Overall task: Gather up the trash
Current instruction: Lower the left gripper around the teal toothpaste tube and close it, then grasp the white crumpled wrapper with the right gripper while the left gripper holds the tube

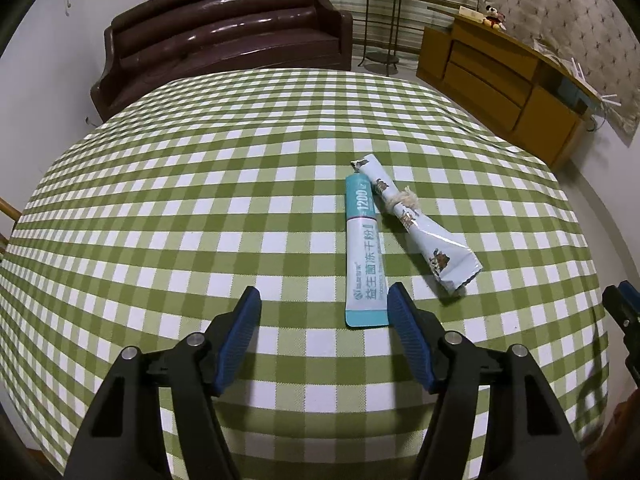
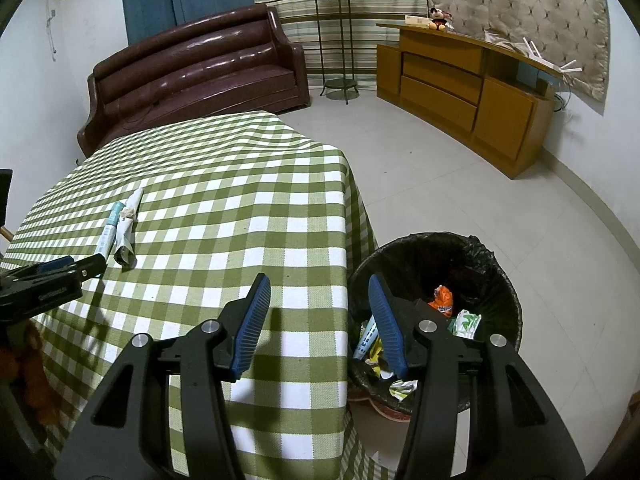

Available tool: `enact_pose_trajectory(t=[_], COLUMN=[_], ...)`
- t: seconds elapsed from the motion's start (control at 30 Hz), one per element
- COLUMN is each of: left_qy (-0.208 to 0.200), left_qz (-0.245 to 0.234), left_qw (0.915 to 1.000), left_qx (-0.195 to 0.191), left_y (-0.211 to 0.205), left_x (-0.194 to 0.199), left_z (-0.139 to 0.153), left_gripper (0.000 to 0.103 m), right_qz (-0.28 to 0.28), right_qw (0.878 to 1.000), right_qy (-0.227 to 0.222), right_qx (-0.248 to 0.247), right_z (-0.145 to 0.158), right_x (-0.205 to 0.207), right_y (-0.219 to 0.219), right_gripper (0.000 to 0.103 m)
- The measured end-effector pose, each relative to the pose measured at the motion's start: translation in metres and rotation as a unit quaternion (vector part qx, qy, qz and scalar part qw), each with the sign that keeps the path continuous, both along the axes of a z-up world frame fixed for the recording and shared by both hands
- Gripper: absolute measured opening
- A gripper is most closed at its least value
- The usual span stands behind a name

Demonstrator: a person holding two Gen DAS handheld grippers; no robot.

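A teal and white sachet (image 1: 363, 252) lies flat on the green checked tablecloth (image 1: 200, 200). Beside it on the right lies a crumpled pale wrapper (image 1: 416, 224) with a twisted scrap around its middle. My left gripper (image 1: 324, 304) is open and empty, its right finger next to the sachet's near end. In the right wrist view the sachet (image 2: 108, 228) and wrapper (image 2: 128, 232) lie at the left, with the left gripper (image 2: 80, 268) just before them. My right gripper (image 2: 320, 292) is open and empty, over the table's right edge beside a black-lined bin (image 2: 492, 264) holding several wrappers.
A brown leather sofa (image 2: 192, 76) stands beyond the table. A wooden cabinet (image 2: 472, 92) lines the right wall, with a plant stand (image 2: 336, 40) between them. Pale tiled floor (image 2: 440, 184) surrounds the bin.
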State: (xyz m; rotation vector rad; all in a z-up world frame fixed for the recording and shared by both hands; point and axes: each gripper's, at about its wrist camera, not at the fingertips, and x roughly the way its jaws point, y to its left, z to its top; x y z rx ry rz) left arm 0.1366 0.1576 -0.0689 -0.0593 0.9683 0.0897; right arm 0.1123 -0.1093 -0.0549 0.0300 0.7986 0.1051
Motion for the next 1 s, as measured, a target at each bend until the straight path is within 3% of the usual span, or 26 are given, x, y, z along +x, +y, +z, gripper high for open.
enact_pose_trajectory(t=[0.2, 0.47, 0.53, 1.0], left_qy=[-0.010, -0.018, -0.020, -0.042], left_qz=[-0.011, -0.038, -0.041, -0.006], left_qw=[0.9999, 0.9989, 0.9986, 0.9986], left_qx=[0.000, 0.019, 0.025, 0.032], left_y=[-0.003, -0.005, -0.006, 0.041], left_x=[0.010, 0.015, 0.013, -0.004], left_z=[0.002, 0.003, 0.003, 0.009], left_gripper=[0.064, 0.036, 0.023, 0.022], right_qz=[0.005, 0.013, 0.015, 0.070], right_qw=[1.000, 1.000, 1.000, 0.997], right_qy=[-0.002, -0.001, -0.001, -0.004], right_qx=[-0.005, -0.013, -0.015, -0.037], right_z=[0.003, 0.005, 0.005, 0.012], right_x=[-0.001, 0.002, 0.003, 0.024], right_y=[0.011, 0.022, 0.027, 0.102], right_gripper=[0.050, 0.050, 0.050, 0.050])
